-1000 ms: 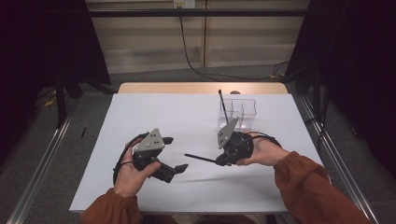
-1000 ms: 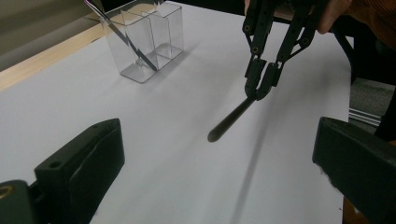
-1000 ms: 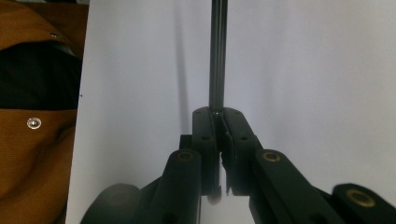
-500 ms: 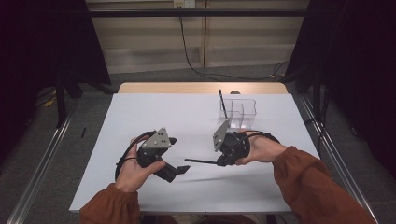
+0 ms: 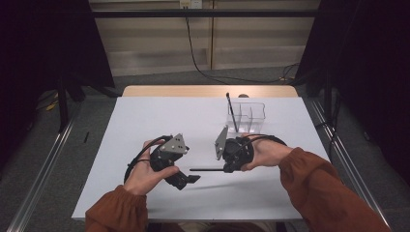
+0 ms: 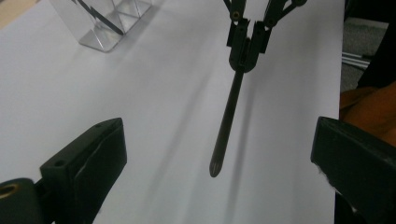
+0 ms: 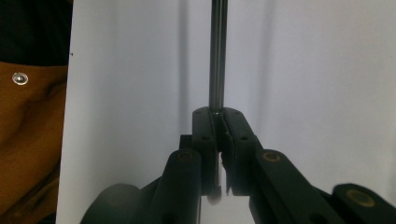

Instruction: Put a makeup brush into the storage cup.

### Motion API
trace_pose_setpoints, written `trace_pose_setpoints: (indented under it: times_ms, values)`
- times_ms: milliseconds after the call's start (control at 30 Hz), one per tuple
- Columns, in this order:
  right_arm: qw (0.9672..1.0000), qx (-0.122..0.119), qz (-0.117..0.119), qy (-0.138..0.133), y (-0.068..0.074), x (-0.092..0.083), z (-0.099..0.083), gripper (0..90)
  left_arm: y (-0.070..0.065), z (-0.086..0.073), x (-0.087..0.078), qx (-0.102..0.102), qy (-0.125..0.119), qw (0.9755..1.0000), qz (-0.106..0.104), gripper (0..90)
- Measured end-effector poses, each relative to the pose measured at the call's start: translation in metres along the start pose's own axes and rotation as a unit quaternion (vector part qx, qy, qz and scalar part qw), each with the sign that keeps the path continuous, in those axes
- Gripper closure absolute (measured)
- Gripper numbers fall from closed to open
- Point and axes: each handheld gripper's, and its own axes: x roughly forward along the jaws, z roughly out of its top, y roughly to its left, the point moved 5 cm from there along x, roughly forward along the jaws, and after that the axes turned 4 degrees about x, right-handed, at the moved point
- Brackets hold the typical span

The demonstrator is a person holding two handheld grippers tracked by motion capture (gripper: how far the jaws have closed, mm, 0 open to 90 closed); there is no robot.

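My right gripper is shut on the end of a thin black pen, which sticks out level to the left over the white table. In the right gripper view its jaws pinch the pen at its base. My left gripper is open, just left of the pen's tip and a little nearer the front edge. In the left gripper view the pen points at me between the wide-apart jaws without touching them, and the right gripper shows behind it.
A clear plastic divided holder stands at the back right of the white table, with another black pen leaning in it. The holder also appears at the top left of the left gripper view. Orange sleeves enter from the bottom.
The left gripper has edged a little to the right, toward the pen's tip. The pen in the right gripper now lies more level.
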Motion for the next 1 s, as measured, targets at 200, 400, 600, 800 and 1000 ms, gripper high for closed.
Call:
trace_pose_setpoints:
  times_ms: [200, 400, 600, 800, 1000]
  values:
    - [0.9997, -0.006, 0.002, 0.022, -0.001, 0.0, 0.001, 84.5, 0.003, -0.002, 0.009, 0.004, 0.03, 0.9993, -0.022, 3.4]
    - [0.9992, -0.014, 0.006, 0.037, 0.0, 0.003, 0.001, 84.6, 0.004, -0.002, 0.017, 0.009, 0.058, 0.9977, -0.036, 4.2]
    - [0.9987, -0.012, 0.001, 0.049, 0.001, 0.001, -0.001, 84.6, 0.003, -0.003, 0.018, 0.009, 0.071, 0.9958, -0.058, 5.1]
    - [0.9985, -0.015, -0.001, 0.053, 0.0, 0.003, -0.001, 84.5, 0.001, -0.004, 0.019, 0.019, 0.08, 0.9951, -0.055, 7.6]
    - [0.9987, -0.016, -0.002, 0.049, -0.001, 0.004, 0.002, 84.6, 0.004, -0.005, 0.023, 0.011, 0.095, 0.9943, -0.047, 21.7]
